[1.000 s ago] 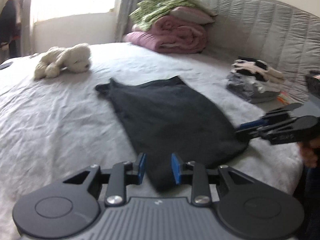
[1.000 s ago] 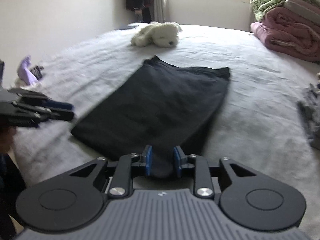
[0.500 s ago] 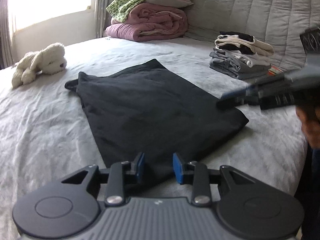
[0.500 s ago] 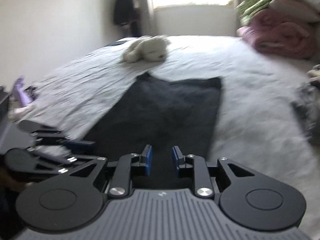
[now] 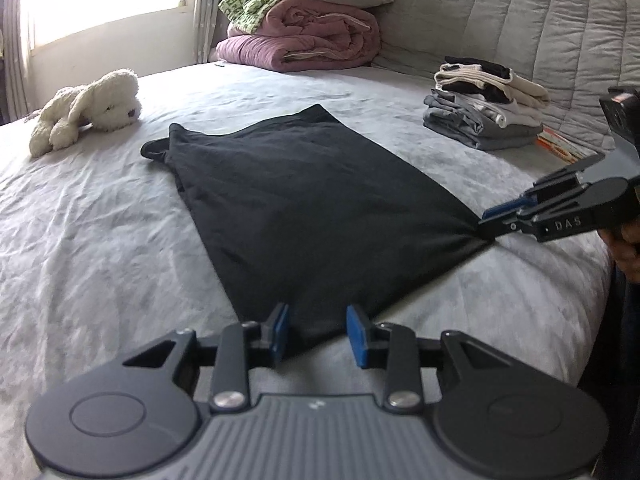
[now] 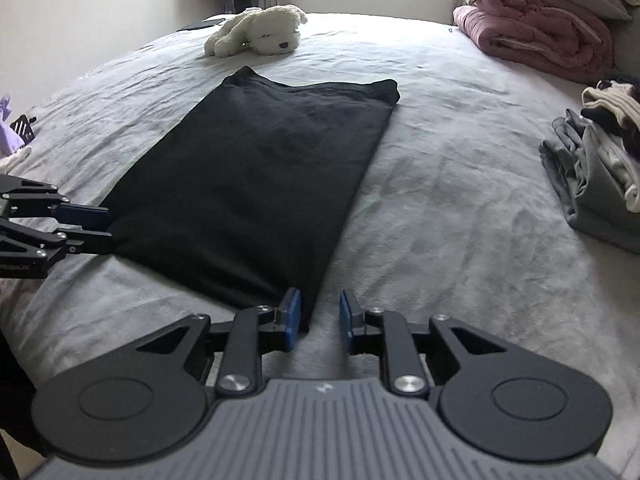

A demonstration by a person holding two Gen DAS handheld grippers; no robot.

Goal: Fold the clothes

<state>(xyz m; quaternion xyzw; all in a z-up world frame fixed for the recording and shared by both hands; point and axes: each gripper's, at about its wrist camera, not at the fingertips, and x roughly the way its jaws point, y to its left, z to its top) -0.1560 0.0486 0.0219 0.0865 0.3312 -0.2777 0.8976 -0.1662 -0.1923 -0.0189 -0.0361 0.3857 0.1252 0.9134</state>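
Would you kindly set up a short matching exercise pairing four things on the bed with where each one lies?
Things:
1. black garment
2. white plush dog
3. pink folded quilt
4. stack of folded clothes

Places:
A. far corner, under a green patterned blanket
B. flat at the near edge, between both grippers
C. beside the padded headboard
D. far side, near the window

Pairs: 1-B, 2-D, 3-A, 4-C

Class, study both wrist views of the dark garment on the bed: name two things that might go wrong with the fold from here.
1. Both grippers are open at the near corners of the black garment: the left gripper straddles its corner, but the right gripper sits mostly beside its corner and may close on too little cloth.
2. The far end is bunched, so a fold may come out uneven.
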